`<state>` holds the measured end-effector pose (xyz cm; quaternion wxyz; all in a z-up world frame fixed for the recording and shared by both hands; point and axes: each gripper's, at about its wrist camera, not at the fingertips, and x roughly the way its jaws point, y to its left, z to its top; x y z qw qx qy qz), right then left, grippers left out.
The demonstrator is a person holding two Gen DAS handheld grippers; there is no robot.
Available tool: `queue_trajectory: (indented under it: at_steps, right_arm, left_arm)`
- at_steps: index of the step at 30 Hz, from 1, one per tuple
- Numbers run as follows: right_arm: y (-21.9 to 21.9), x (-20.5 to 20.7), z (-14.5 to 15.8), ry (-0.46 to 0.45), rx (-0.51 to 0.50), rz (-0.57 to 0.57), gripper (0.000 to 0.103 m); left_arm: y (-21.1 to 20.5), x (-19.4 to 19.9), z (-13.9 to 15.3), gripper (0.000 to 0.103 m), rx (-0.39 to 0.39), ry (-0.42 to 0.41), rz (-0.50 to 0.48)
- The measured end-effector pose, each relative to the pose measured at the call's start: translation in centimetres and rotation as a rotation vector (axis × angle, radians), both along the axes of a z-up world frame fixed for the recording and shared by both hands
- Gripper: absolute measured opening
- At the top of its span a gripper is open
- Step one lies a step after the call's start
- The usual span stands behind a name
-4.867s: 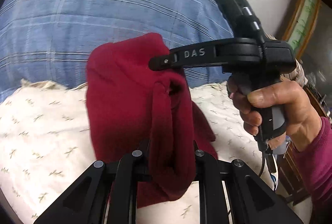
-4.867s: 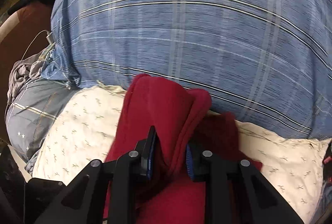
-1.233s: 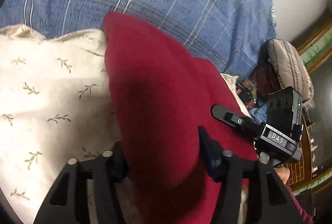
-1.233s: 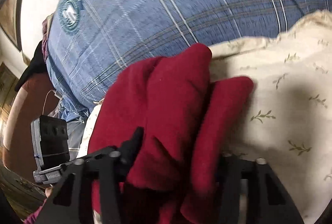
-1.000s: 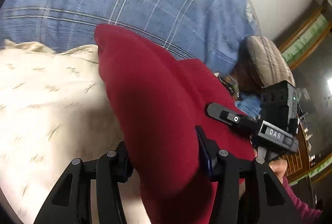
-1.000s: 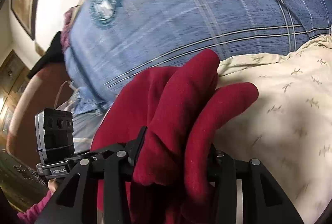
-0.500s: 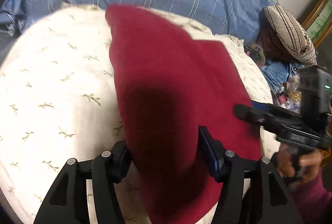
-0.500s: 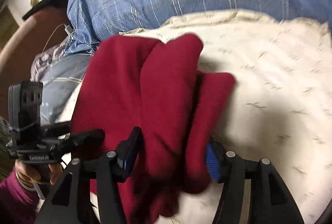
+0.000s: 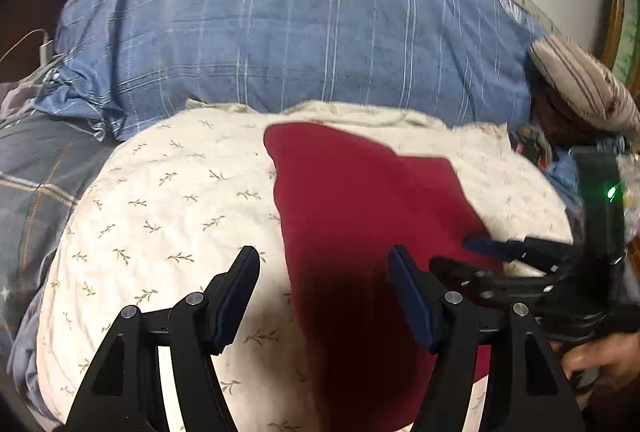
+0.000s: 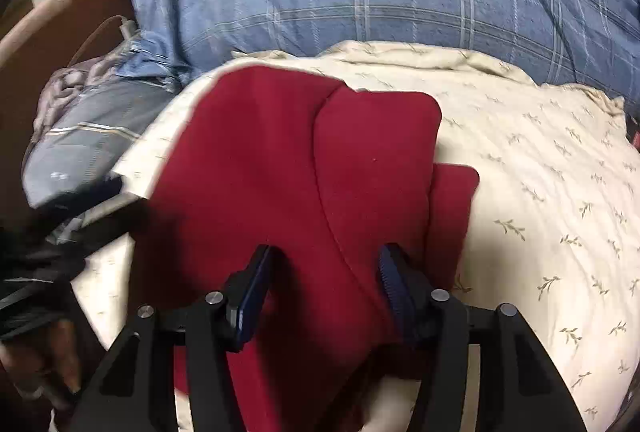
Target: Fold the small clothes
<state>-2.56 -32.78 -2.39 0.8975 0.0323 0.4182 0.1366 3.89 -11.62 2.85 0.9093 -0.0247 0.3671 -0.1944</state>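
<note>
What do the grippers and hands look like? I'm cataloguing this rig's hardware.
Both the left gripper and right gripper have black angular linkages with silver screws and blue-padded jaws. The right one's black body shows a green light. The bare right hand grips its handle.

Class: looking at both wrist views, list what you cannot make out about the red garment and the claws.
- Red garment: near edge cut off, left wrist view.
- Garment type: folds hide it, both views.
- Right claw: whether its open fingers touch the cloth is unclear.
- Left claw: motion-blurred in the right wrist view.
</note>
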Motion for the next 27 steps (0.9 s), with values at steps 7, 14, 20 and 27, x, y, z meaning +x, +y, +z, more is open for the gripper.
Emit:
queue_trajectory:
  at_steps: [7,14,20,27]
  right_arm:
    - [-1.6,-2.9,2.7,-0.059,0.038,-0.059,0.072]
    - [-1.4,-5.5,3.6,-0.158,-0.07,-0.145,0.083]
    - [-0.1,-6.5,3.8,-0.21,-0.128,-0.133,0.087]
    - [-0.1,-6.6,3.7,-0.225,-0.127,-0.161,0.091]
  left_arm:
    - [0.4,-2.5,0.5,0.071,-0.002,-0.068,0.052]
    - [0.7,-5.2,1.0,0.079,0.009,-0.118,0.088]
    - [0.8,-6.4,1.3,0.079,0.03,-0.14,0.086]
    - [1.3,-5.8,1.3,0.079,0.043,-0.133,0.09]
